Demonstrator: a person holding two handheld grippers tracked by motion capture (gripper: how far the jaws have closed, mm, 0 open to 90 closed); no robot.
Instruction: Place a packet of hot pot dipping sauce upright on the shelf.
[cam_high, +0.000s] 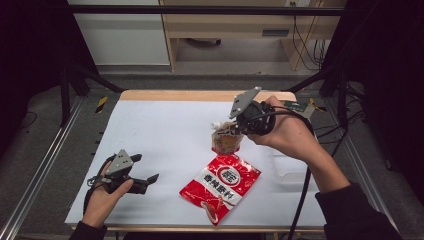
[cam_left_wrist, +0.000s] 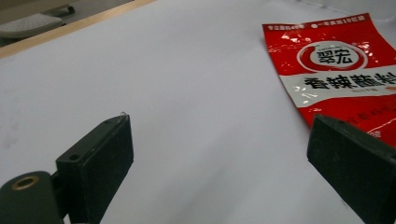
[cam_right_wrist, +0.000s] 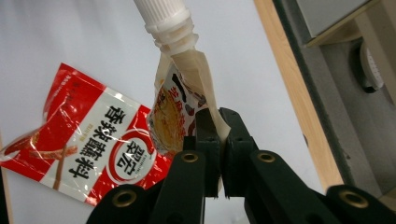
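The right claw (cam_high: 231, 131) is clamped tight on the edge of a spout pouch (cam_high: 226, 141), jaws pressed together with the pouch's seam pinched between them. In the right gripper view the pouch (cam_right_wrist: 180, 112) hangs from that grip, its white screw cap (cam_right_wrist: 164, 16) pointing away from the camera. From above, the pouch sits toward the far right of the white surface (cam_high: 160, 135), its bottom low against the sheet; whether it touches or floats just clear, I cannot tell.

Just nearer the person lies the red packet (cam_high: 220, 186), flat on the surface, tilted, close to the pouch but not under it. The right gripper view has the packet (cam_right_wrist: 88, 144) directly behind the pouch, the two overlapping in the picture.

Over on the left, the left claw (cam_high: 147, 181) is wide open with nothing between its jaws. It sits low near the front left of the surface, jaws pointed toward the packet. In the left gripper view the packet (cam_left_wrist: 336, 70) lies ahead to the right, one jaw covering its near corner, bare white sheet between the two jaws.

A clear plastic tray (cam_high: 290, 172) rests at the right edge, beneath the right forearm. Beyond the surface stands a wooden desk (cam_high: 225, 25) with cables hanging.
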